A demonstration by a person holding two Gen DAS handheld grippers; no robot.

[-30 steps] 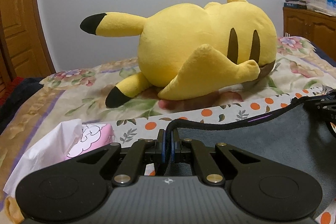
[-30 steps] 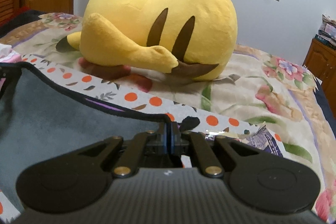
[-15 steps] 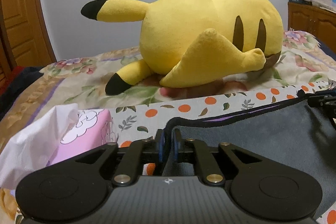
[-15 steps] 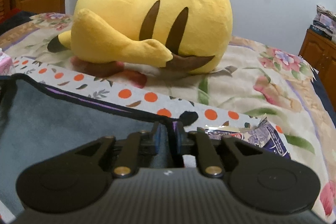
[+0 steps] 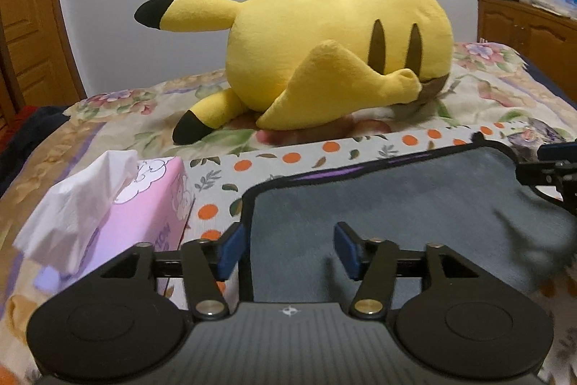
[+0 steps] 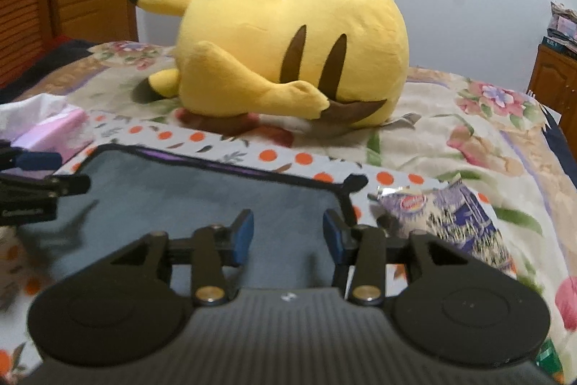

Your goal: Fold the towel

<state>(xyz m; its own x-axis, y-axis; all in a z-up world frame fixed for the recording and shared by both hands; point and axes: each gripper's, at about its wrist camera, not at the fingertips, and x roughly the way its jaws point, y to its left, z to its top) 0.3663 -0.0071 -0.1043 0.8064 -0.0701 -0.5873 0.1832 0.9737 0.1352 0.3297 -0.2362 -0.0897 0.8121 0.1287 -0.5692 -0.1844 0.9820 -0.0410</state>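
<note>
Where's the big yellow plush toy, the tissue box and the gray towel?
plush toy (image 5: 306, 35), left wrist view, on its yellow back.
tissue box (image 5: 144, 204), left wrist view, on its pink side.
towel (image 6: 216, 201), right wrist view, on its gray middle.

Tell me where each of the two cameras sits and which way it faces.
Left wrist view: sits on the left gripper, low over the grey towel's left corner, facing the yellow plush; its own open blue-padded fingers show, and the right gripper enters at the right edge.
Right wrist view: sits on the right gripper, over the towel's right corner, facing the same plush; its open fingers show, with the left gripper at the left edge.
Shared: towel, plush, pink tissue box, floral bedspread.
</note>
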